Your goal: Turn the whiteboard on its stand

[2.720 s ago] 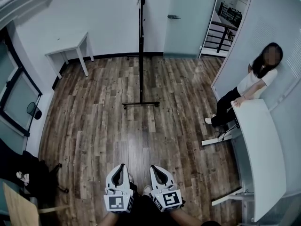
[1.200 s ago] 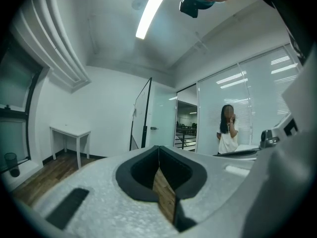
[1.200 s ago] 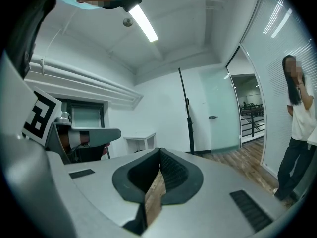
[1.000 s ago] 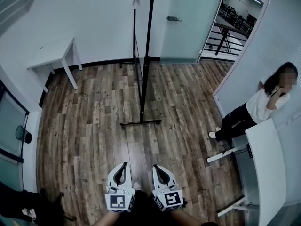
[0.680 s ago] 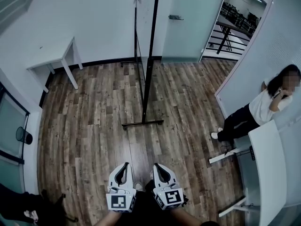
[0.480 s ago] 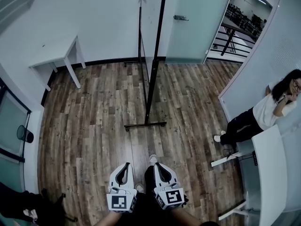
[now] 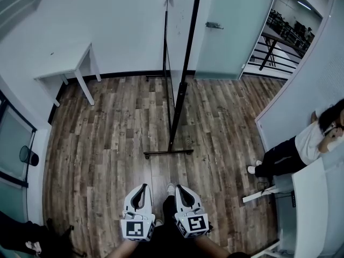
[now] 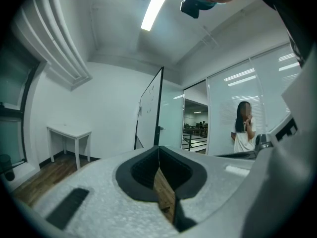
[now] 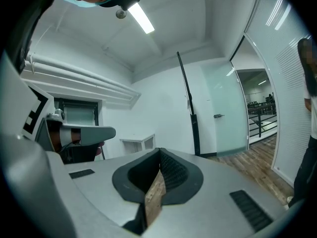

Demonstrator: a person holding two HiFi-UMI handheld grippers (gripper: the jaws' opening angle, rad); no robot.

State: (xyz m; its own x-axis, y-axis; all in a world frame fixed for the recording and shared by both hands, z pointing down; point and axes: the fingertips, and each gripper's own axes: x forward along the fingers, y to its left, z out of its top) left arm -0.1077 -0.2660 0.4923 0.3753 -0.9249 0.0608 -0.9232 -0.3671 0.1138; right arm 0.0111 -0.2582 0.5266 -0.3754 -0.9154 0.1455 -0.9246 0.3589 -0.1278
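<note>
Whiteboard (image 7: 176, 42): upright, nearly edge-on, on its stand (image 7: 168, 153) ahead on the floor, well apart from both grippers.
Left gripper (image 7: 141, 189): jaws together, nothing held.
Right gripper (image 7: 179, 189): jaws together, nothing held.
Change: the stand's foot lies nearer than a second ago.
Meaning: approach only; turning not yet begun.

Pale grey shells on the left gripper (image 7: 143, 187) and right gripper (image 7: 177, 188) — black ribbed pads (image 8: 143, 175), black-and-white square-marker cubes (image 7: 137, 230) behind.
</note>
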